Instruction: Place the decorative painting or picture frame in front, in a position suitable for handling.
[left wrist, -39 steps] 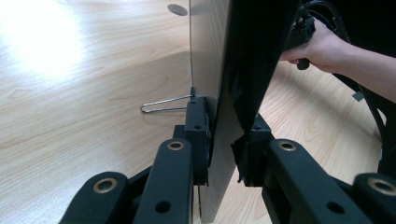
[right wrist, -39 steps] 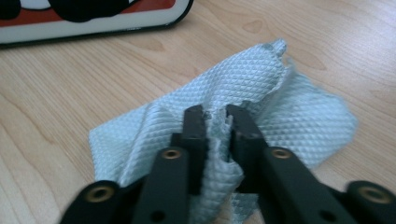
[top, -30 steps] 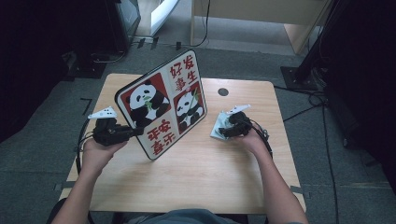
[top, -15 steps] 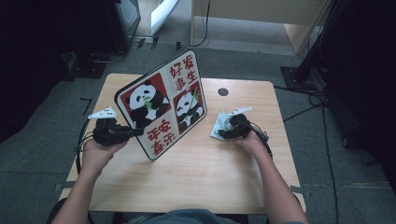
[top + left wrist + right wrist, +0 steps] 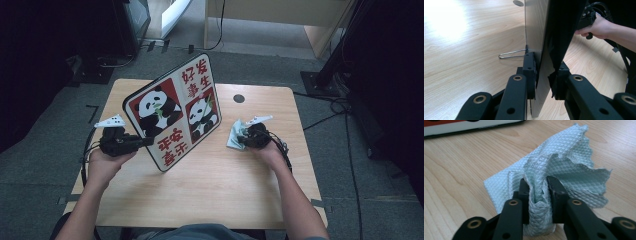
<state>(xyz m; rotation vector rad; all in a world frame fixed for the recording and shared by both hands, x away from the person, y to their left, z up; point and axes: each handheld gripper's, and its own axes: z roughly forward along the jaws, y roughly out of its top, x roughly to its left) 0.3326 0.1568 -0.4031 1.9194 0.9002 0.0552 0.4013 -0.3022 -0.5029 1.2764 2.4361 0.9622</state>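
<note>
Here, both grippers hold something over the table (image 5: pixel 210 195).
The left gripper (image 5: pixel 146 141) clamps the edge of the panda board (image 5: pixel 175 112), which stands tilted near the table's middle; to its right, the right gripper (image 5: pixel 538 188) pinches a bunched fold of the cloth (image 5: pixel 569 162) lying on the table.

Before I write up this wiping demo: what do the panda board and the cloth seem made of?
Panda board: a thin rigid panel with a printed, slightly glossy face; its back looks like matte grey metal, possibly card. Cloth: soft pale-green microfibre-like fabric with a diamond weave and scalloped edges.
</note>
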